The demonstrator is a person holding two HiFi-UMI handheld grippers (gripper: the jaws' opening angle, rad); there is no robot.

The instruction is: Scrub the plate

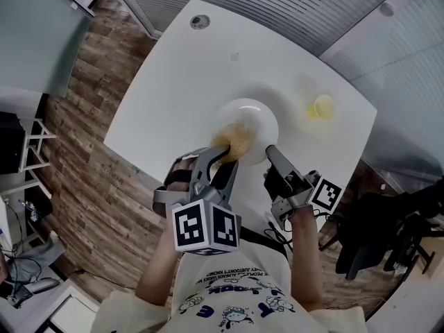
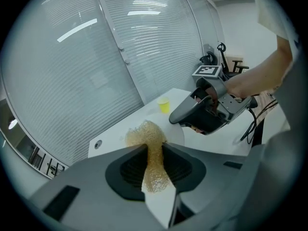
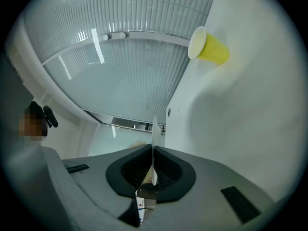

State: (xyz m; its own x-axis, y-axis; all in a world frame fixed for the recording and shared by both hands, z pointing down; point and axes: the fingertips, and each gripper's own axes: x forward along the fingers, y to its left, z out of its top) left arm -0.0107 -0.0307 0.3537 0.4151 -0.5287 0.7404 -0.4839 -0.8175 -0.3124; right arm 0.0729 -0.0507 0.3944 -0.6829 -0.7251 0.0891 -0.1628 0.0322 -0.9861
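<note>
**At the near rim: scrub steadily**

Clamped in the left gripper (image 1: 225,152), the mesh scrubber (image 1: 237,144) sits at the near edge of the plate (image 1: 251,118) on the table (image 1: 173,82); the right gripper (image 1: 270,151) pinches its rim. Best hold firm, pressing lightly toward the far side.

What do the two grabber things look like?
Both are grey with dark ribbed pads. The left gripper carries a cube of black-and-white square markers; the right gripper has one too, plus black cables. The person wears a white printed T-shirt.
</note>
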